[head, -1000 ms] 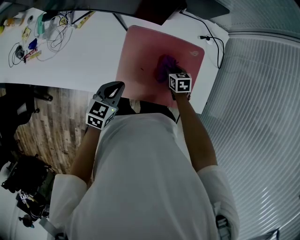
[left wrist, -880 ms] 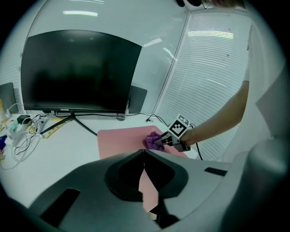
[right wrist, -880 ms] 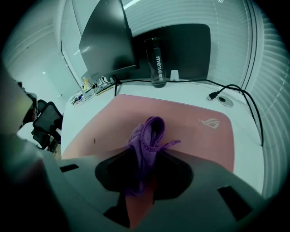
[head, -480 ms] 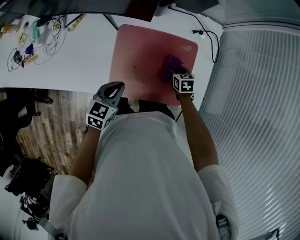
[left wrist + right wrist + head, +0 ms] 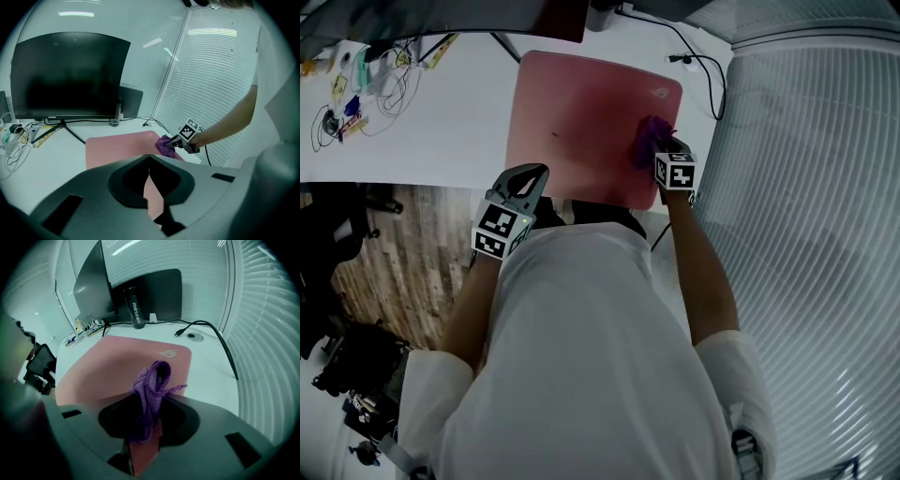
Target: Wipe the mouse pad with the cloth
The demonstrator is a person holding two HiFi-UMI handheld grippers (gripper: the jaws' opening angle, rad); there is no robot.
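A large pink mouse pad (image 5: 581, 122) lies on the white desk (image 5: 441, 122). A purple cloth (image 5: 648, 141) rests on the pad near its right edge, and my right gripper (image 5: 661, 150) is shut on it. From the right gripper view the cloth (image 5: 150, 394) hangs bunched between the jaws over the pad (image 5: 103, 371). My left gripper (image 5: 528, 178) hovers at the pad's near edge, off the desk, jaws shut with nothing between them. The left gripper view shows the pad (image 5: 122, 145), the cloth (image 5: 165, 145) and the right gripper (image 5: 174, 142) beyond.
A dark monitor (image 5: 70, 75) stands at the back of the desk, a black bottle (image 5: 133, 308) beside it. A black cable (image 5: 703, 66) runs along the desk's right side. Small items and wires (image 5: 356, 80) lie at the far left. Window blinds (image 5: 806, 187) are to the right.
My right gripper has dragged the cloth to the right across the pad, from near the middle to its right edge. The left gripper has stayed where it was.
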